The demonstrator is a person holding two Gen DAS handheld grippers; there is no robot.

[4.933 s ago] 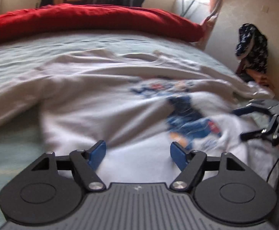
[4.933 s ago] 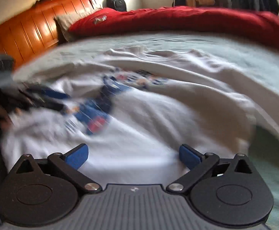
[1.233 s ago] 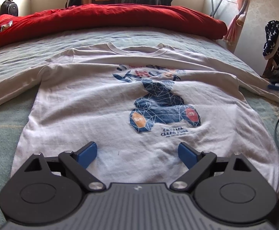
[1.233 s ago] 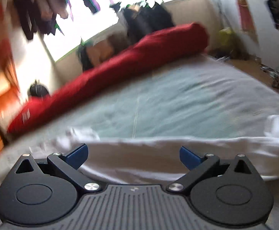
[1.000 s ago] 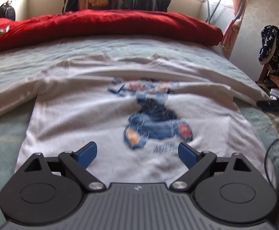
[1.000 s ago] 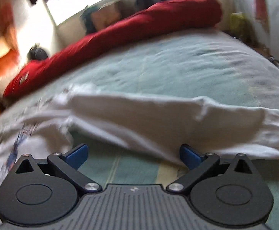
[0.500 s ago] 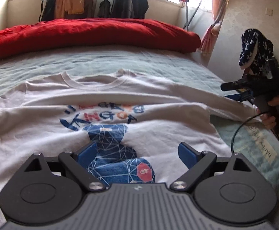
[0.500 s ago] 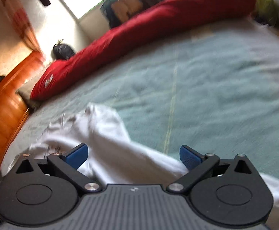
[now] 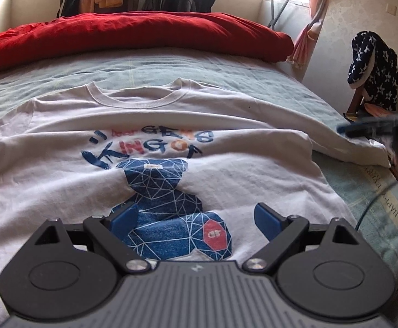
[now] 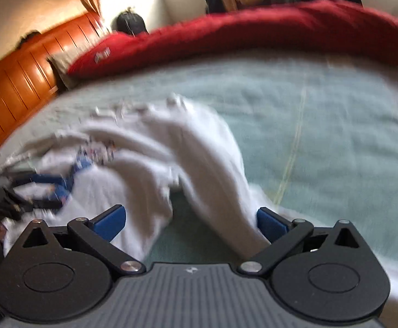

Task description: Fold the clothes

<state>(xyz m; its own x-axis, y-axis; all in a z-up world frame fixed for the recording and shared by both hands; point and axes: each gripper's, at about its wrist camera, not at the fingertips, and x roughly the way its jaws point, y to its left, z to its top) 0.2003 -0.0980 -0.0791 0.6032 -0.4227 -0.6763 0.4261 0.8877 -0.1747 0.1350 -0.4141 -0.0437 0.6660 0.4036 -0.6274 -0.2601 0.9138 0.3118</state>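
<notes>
Left wrist: pale green bed (image 9: 226,65), red duvet (image 9: 133,31), white shirt (image 9: 253,169) beneath wide-spread left tool (image 9: 196,216).

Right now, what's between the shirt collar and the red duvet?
Left wrist view: only bare pale-green bedsheet separates the shirt collar from the red duvet.

White T-shirt (image 9: 253,169) print – "KING OF"; red patch – "ar".

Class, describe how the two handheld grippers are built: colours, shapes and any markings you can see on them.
Both look alike. The left gripper and the right gripper each have a ribbed grey body with a small pale emblem, two rounded black housings with circular recesses, black linkage bars on silver pivot screws, and blue fingertip pads. A thin dark cable shows near the left view's right edge.
</notes>
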